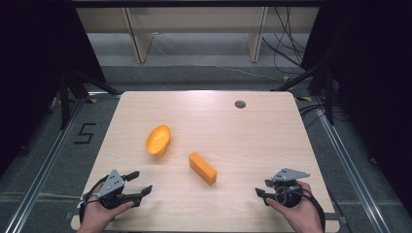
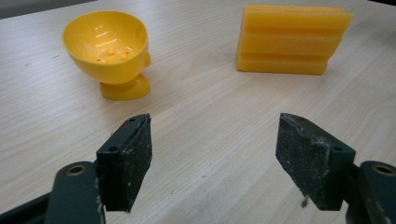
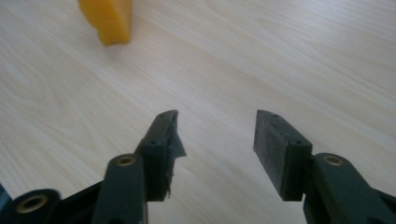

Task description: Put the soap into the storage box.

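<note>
Pale woodgrain table (image 1: 252, 141): glossy yellow footed bowl (image 1: 158, 140), ridged orange block (image 1: 202, 168); both grippers' jaws apart, empty.

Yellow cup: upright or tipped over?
Tipped. The yellow cup lies on its side on the table, mouth facing the camera, empty inside.

Both hands sit low and wide apart, the left gripper (image 1: 139, 183) and right gripper (image 1: 261, 192) each with jaws spread.
</note>
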### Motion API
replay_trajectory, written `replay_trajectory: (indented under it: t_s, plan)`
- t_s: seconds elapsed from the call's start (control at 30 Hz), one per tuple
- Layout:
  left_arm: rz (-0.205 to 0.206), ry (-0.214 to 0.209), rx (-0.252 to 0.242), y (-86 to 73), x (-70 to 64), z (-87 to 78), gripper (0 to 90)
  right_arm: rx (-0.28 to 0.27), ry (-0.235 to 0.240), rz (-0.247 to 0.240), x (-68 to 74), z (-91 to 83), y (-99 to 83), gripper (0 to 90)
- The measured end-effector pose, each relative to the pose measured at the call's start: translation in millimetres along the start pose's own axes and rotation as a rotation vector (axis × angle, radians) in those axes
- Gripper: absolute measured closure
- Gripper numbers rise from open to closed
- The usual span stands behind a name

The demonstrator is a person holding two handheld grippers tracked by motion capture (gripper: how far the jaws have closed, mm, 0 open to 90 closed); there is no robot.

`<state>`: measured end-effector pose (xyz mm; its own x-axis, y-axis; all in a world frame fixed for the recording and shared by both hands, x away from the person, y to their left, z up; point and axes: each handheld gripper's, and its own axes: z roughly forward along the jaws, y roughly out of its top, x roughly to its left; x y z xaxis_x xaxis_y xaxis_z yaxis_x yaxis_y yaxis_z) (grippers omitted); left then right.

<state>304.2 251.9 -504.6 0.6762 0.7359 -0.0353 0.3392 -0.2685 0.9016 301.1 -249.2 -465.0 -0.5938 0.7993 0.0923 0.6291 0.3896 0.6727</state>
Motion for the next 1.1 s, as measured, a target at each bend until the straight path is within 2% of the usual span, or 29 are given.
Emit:
replay_trajectory:
  t_s: [0.03,0.07,0.1,0.13,0.2,0.23,0.27,0.3,0.33,0.37,0.4,0.43,0.53,0.57,0.63,0.77,0.8,0.83,0.9,1.07,1.1]
  plan:
    - [-0.017,-0.005,-0.007,-0.7,-0.9,1.3,26.5,-0.021,0.014,-0.015,1.1,1.3,1.4,44.1]
    - [-0.017,-0.005,-0.007,-0.7,-0.9,1.3,26.5,-0.021,0.014,-0.015,1.1,1.3,1.4,44.1]
    - [-0.008,-0.009,0.003,-0.4,-0.7,1.3,26.5,-0.038,0.015,-0.03,3.2,2.0,3.1,41.5]
    - [-0.008,-0.01,-0.003,-0.6,-0.9,1.9,26.5,-0.075,0.039,-0.032,11.2,3.8,8.4,36.3]
    - [0.009,-0.015,0.001,-0.3,-0.4,2.0,26.4,-0.084,0.052,-0.036,15.9,4.6,11.9,35.0]
    - [-0.007,-0.016,0.003,-0.9,-1.1,2.2,26.4,-0.095,0.068,-0.048,21.9,7.0,16.3,33.5]
    - [-0.004,-0.011,0.007,-1.1,-0.5,2.0,26.3,-0.113,0.095,-0.077,32.4,14.1,23.5,31.6]
    - [-0.009,-0.01,-0.001,-1.3,-1.0,2.2,26.3,-0.123,0.096,-0.098,35.1,17.0,26.3,31.4]
    - [-0.009,-0.01,-0.001,-1.3,-1.0,2.2,26.2,-0.123,0.096,-0.098,35.1,17.0,26.3,31.4]
    - [-0.011,-0.012,-0.002,-1.5,-0.9,2.2,26.2,-0.117,0.117,-0.13,43.8,24.6,34.5,31.0]
    - [-0.011,-0.012,-0.002,-1.5,-0.9,2.2,26.2,-0.117,0.117,-0.13,43.8,24.6,34.5,31.0]
    - [-0.011,-0.013,-0.003,-1.4,-0.9,2.0,26.1,-0.127,0.134,-0.142,52.1,34.3,44.0,31.1]
    - [-0.009,-0.018,-0.004,-1.4,-1.4,1.8,26.1,-0.117,0.143,-0.162,57.1,40.9,51.4,31.1]
    - [0.006,-0.02,-0.003,-1.0,-0.7,1.6,26.1,-0.12,0.143,-0.172,59.8,45.8,54.9,31.1]
    - [-0.011,-0.023,-0.005,-1.5,-1.1,2.1,26.1,-0.108,0.151,-0.19,66.2,58.4,64.9,30.5]
    - [-0.009,-0.017,-0.001,-1.4,-1.4,1.3,26.1,-0.088,0.144,-0.197,68.7,68.2,71.8,30.3]
    - [-0.016,-0.02,-0.009,-1.5,-1.9,1.8,26.1,-0.069,0.149,-0.176,70.1,73.6,75.0,30.2]
    - [-0.009,-0.018,-0.002,-1.4,-1.5,1.3,26.1,-0.078,0.157,-0.205,69.0,77.9,76.9,30.2]
    - [0.007,-0.025,-0.004,-1.0,-0.7,1.7,26.1,-0.076,0.144,-0.187,71.9,83.2,79.1,30.2]
    - [0.007,-0.023,-0.003,-1.2,-0.6,1.7,26.1,-0.05,0.142,-0.194,77.6,95.2,85.0,30.4]
    - [-0.002,-0.024,-0.003,-1.4,-0.9,2.0,26.1,-0.065,0.138,-0.189,79.1,99.1,85.1,30.4]
